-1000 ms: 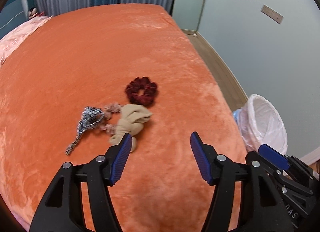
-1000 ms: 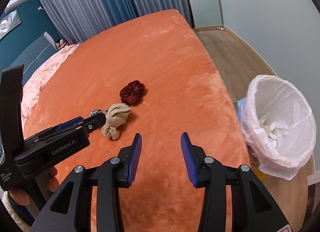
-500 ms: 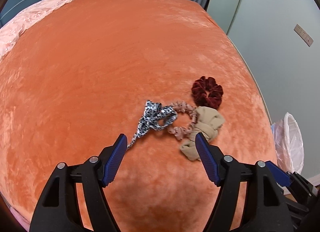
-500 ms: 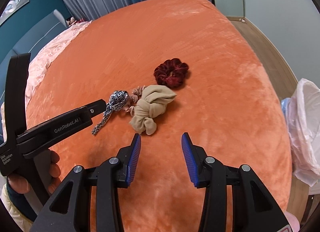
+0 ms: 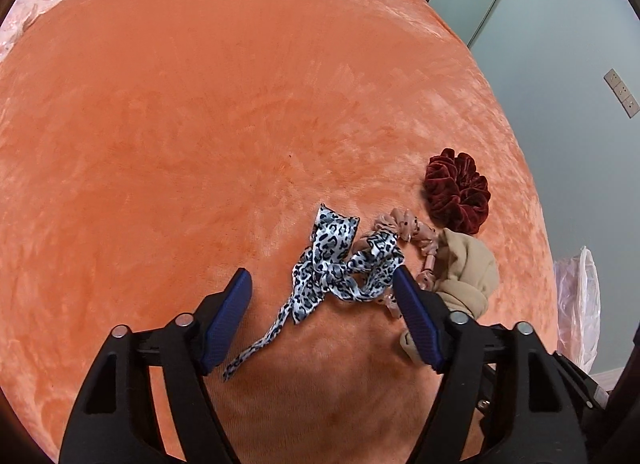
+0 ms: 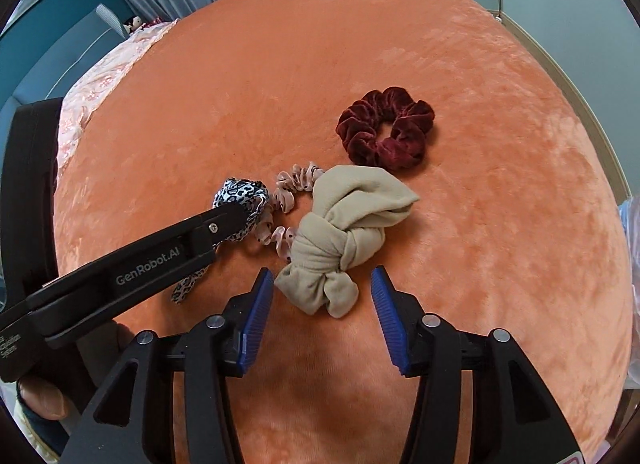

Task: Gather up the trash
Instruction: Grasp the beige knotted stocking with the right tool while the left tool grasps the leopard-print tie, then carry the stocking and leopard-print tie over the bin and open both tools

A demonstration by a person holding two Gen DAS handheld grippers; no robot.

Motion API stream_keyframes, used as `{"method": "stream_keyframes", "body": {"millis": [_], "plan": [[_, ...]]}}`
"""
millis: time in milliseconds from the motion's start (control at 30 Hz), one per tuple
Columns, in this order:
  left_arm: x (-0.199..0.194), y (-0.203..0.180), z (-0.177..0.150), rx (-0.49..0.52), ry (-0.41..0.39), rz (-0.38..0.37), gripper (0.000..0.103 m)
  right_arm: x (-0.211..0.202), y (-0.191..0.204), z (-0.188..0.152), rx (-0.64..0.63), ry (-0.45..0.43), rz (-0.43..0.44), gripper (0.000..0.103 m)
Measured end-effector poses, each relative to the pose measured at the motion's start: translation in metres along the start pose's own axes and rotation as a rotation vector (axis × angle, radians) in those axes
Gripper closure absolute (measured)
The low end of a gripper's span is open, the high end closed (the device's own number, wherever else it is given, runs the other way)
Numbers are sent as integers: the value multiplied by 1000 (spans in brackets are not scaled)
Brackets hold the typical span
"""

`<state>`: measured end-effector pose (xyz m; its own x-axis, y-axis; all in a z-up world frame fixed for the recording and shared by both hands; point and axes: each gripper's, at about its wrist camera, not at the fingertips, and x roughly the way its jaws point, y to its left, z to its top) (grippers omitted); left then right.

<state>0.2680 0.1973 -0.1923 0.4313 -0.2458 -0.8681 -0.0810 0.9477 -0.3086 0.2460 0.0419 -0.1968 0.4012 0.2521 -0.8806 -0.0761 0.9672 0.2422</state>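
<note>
On the orange bed lie a leopard-print ribbon (image 5: 340, 264), a pink dotted scrunchie (image 5: 412, 229), a knotted beige cloth (image 5: 468, 268) and a dark red velvet scrunchie (image 5: 458, 191). My left gripper (image 5: 322, 296) is open, its fingers on either side of the ribbon. My right gripper (image 6: 322, 292) is open, its fingers on either side of the near end of the beige cloth (image 6: 344, 232). In the right wrist view the ribbon (image 6: 242, 195), the pink scrunchie (image 6: 290, 191) and the red scrunchie (image 6: 386, 127) show, with the left gripper's arm (image 6: 160, 260) across the ribbon.
The orange blanket (image 5: 200, 123) covers the whole bed. A white bin bag (image 5: 580, 304) stands on the floor past the bed's right edge. A pink quilt (image 6: 100, 79) lies at the far left. A pale wall runs along the right.
Both grippers have moved forward and down toward the pile. The left now straddles the leopard ribbon, the right straddles the beige cloth. The bin has slid out to the right edge.
</note>
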Motion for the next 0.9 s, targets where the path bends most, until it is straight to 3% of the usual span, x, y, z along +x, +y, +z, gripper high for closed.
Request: {"method": "stream_keyframes", "body": {"millis": [200,367,600,900], "plan": [[14,12,0,-21,36,-54,70,23,-2,5,12,24,-12,53],[12,12,-2,-12,27,-53,84,30,-6,-1,36,49,33,75],[-16,-3,-3,17,-25,-52,85,3,-6,-6,10,0,53,79],[-69,-64,-4,118,-108,-74,85,-71,-31,-2,54,-136,65,79]]}}
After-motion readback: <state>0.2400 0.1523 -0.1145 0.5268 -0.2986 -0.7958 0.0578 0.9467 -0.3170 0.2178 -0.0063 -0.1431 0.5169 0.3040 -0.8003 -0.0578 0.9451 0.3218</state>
